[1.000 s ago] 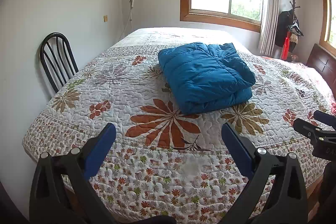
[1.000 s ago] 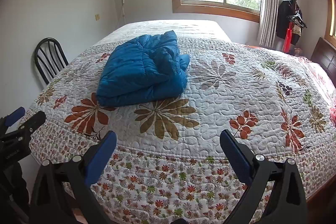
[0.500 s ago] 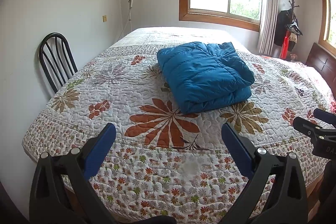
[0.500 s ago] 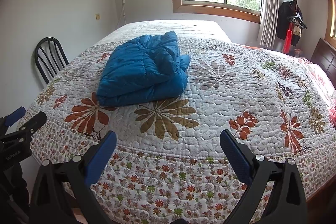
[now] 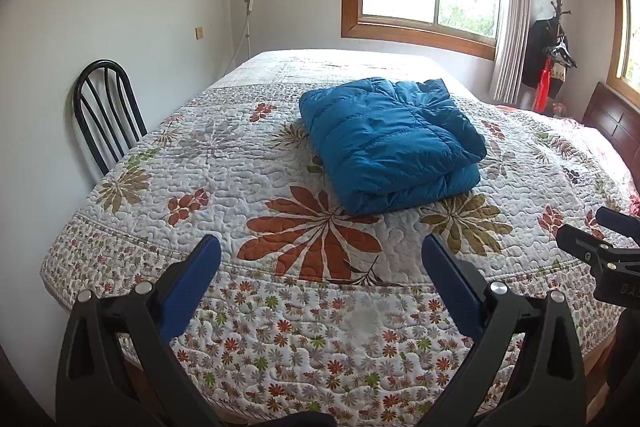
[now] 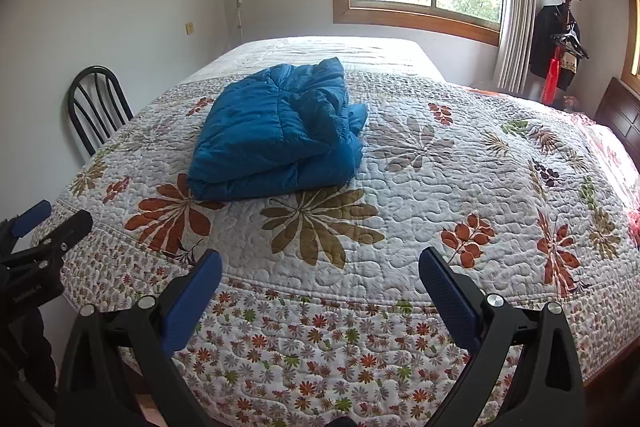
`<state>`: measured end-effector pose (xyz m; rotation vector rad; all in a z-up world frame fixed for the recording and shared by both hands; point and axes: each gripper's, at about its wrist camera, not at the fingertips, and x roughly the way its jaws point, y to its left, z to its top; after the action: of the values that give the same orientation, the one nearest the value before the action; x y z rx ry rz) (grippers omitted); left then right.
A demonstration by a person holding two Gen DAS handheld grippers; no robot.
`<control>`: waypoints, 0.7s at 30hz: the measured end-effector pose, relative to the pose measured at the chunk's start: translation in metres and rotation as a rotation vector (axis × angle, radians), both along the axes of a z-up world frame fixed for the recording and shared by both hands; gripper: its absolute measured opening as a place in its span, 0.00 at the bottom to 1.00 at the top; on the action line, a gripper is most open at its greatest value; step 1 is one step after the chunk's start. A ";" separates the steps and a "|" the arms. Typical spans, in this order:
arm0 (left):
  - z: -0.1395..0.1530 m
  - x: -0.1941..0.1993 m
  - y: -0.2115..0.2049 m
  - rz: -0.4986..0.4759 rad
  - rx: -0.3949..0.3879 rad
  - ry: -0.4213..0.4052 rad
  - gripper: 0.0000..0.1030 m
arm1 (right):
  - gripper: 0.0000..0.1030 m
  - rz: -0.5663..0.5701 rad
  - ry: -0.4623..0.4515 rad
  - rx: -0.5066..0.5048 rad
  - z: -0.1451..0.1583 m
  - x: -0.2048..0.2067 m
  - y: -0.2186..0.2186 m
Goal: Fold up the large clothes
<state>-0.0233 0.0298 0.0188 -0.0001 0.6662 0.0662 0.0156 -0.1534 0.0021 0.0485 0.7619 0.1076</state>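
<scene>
Blue puffer jacket [image 5: 390, 143] folded on bed [image 5: 224, 163], 12 o'clock of left gripper [image 5: 320, 255]; right gripper [image 6: 320, 259] alongside, both jaws wide, empty.

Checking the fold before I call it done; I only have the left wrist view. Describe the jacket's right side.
Observer: In the right wrist view the blue jacket is bunched there, a loose flap poking onto the quilt.
Operator: Report the right hand-held gripper.
Observer: The right hand-held gripper is open and empty, short of the jacket.
Operator: Now the left one.
Observer: The left hand-held gripper sits beside the quilt's near left corner.
</scene>
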 end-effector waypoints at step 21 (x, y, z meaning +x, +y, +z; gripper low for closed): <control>-0.004 0.002 0.001 -0.001 -0.004 0.006 0.97 | 0.96 0.001 0.005 0.002 -0.002 0.002 0.000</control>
<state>-0.0213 0.0312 0.0149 -0.0031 0.6719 0.0642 0.0171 -0.1532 0.0004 0.0498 0.7665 0.1095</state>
